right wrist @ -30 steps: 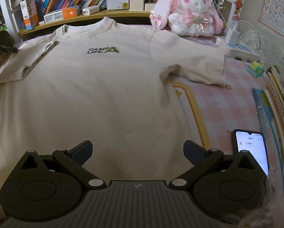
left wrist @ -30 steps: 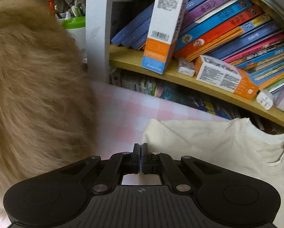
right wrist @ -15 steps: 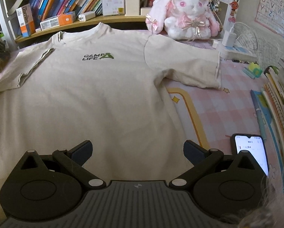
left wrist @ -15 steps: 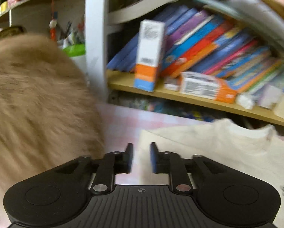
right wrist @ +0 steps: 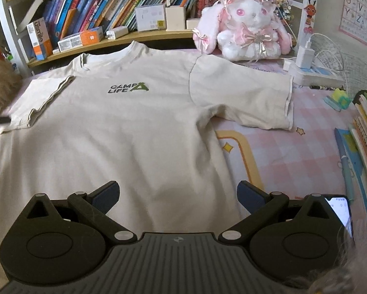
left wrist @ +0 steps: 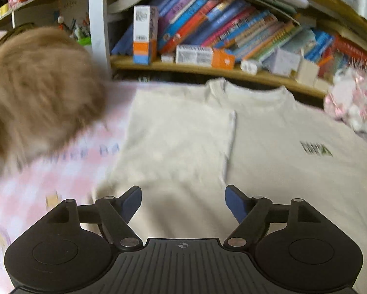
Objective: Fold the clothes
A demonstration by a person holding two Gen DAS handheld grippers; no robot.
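While the left view is blurred and shows only the collar end of the shirt (left wrist: 269, 147), the right view takes in nearly the whole shirt (right wrist: 124, 132), spread flat, chest side up, on a pink checked mat (right wrist: 293, 152). One shirt, cream, with one dark chest print (right wrist: 128, 88) reading CAMP LIFE.

Only the right view shows the far sleeve (right wrist: 247, 98) lying open toward 2 o'clock, plus one white and pink plush rabbit (right wrist: 247, 27) at 1 o'clock beyond the shoulder, one white charger (right wrist: 304, 55) on a power strip beside it, and one lit phone (right wrist: 340, 210) on the mat at 3 o'clock, just beside the right tool (right wrist: 177, 196). That tool has its two fingers spread wide above the lower part of the shirt, holding nothing.

Only the left view shows the near sleeve (left wrist: 181, 132) up close: it lies folded inward over the chest, its hem running down the middle of the view. A brown furry mass (left wrist: 36, 93) fills 10 o'clock, too blurred to identify. The left tool (left wrist: 183, 199) is also spread wide with nothing between its fingers, above the folded sleeve.

Both views share the wooden shelf (right wrist: 114, 42) past the collar at 12 o'clock, with leaning books (right wrist: 105, 7) too many to count and two orange and white boxes: one upright (right wrist: 39, 39), one lying down (right wrist: 81, 39).
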